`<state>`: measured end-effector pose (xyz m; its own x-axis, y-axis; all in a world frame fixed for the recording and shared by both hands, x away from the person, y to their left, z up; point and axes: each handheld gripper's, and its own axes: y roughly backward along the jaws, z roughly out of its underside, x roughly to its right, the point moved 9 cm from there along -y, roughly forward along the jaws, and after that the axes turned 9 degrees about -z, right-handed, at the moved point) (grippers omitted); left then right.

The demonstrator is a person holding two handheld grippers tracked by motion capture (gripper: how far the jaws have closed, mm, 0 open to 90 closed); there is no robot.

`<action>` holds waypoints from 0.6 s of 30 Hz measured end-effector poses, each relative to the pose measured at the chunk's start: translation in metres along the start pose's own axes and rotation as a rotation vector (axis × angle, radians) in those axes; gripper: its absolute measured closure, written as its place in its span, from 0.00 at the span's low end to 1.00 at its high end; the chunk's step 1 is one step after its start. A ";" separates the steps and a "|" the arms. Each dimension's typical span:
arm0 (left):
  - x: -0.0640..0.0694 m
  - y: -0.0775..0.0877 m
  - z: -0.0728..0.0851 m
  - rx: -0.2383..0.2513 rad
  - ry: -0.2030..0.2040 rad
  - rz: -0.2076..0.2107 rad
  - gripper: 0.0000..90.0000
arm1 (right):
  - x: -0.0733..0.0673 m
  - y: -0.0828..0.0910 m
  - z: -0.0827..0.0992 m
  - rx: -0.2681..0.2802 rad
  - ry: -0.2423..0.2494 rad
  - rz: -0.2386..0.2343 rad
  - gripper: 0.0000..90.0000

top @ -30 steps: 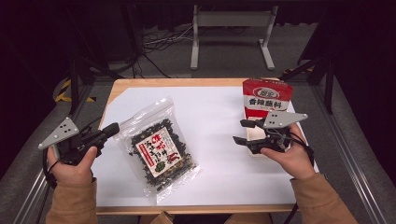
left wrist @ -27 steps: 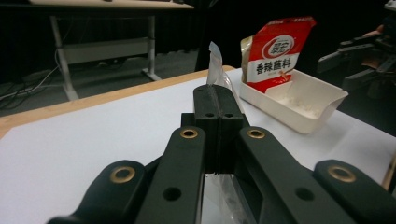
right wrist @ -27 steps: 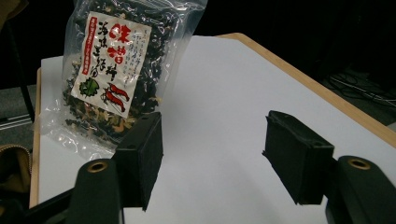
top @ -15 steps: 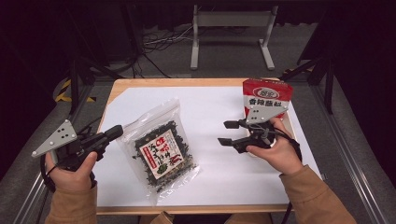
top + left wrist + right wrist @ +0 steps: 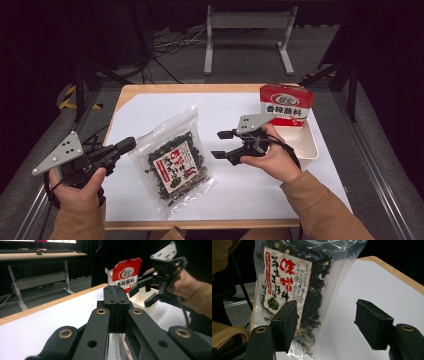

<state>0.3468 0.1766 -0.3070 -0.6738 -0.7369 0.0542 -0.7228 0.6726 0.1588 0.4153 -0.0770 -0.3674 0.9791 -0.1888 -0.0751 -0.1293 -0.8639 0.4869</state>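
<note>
Clear plastic held the seaweed bag [image 5: 175, 162], flat on the white table [image 5: 240, 185] between our grippers; the right gripper [image 5: 220, 145] had just widened its jaws, empty, beside it. Left gripper view: our left gripper [image 5: 116, 298] was closed, facing a red pouch [image 5: 126, 272] printed 香辣蘸料. Right gripper view: the label read 味噌.

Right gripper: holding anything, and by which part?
Nothing. The right gripper has open, empty jaws, short of the seaweed bag. The left gripper is shut on nothing.
</note>
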 end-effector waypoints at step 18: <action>0.016 0.006 -0.004 0.011 -0.024 0.030 1.00 | 0.009 -0.039 -0.006 0.033 0.027 -0.109 0.27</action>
<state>0.3327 0.1687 -0.3015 -0.6985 -0.7147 0.0355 -0.7038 0.6951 0.1466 0.4297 -0.0422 -0.3817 0.9915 -0.0805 -0.1022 -0.0263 -0.8934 0.4484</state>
